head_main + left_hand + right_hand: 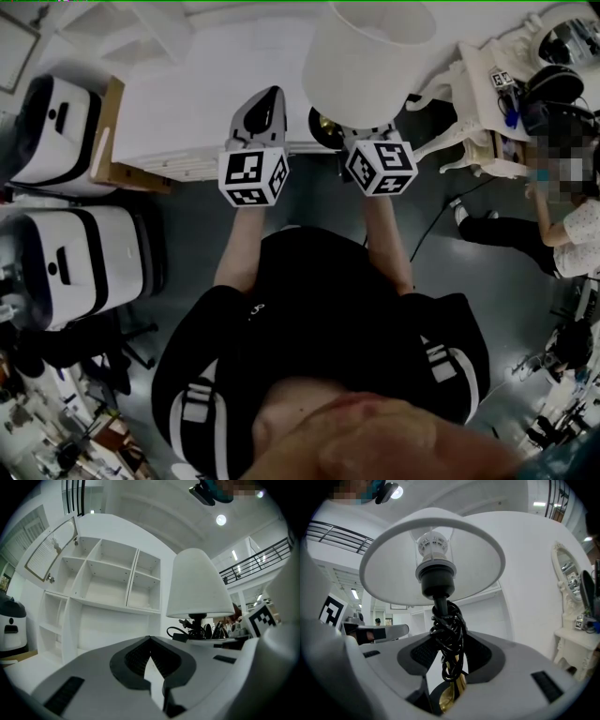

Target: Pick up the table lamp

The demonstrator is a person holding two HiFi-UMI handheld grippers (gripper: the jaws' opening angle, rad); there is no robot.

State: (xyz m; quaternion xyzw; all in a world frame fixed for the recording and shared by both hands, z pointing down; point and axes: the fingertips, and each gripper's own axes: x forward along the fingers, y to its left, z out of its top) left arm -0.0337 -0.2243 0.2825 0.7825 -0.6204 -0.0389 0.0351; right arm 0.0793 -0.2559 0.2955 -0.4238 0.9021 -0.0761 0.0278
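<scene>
The table lamp has a white shade point(370, 56) and a brass base point(326, 129). In the right gripper view I look up into the shade point(433, 559) at the bulb; a black cord point(449, 625) is wound round the stem above the brass foot point(450, 698). My right gripper point(449, 641) is shut on that cord-wrapped stem and carries the lamp; in the head view it point(364, 133) sits under the shade. My left gripper point(265, 98) is beside it on the left, jaws closed together point(150, 639) with nothing between them. The lamp point(197, 585) shows to its right.
A white shelf unit point(187, 103) stands ahead, its open compartments point(108, 583) facing the left gripper. Two white cases point(56, 122) stand at the left. An ornate white dressing table point(478, 94) with mirror point(569, 578) is at the right, a person point(562, 225) beside it.
</scene>
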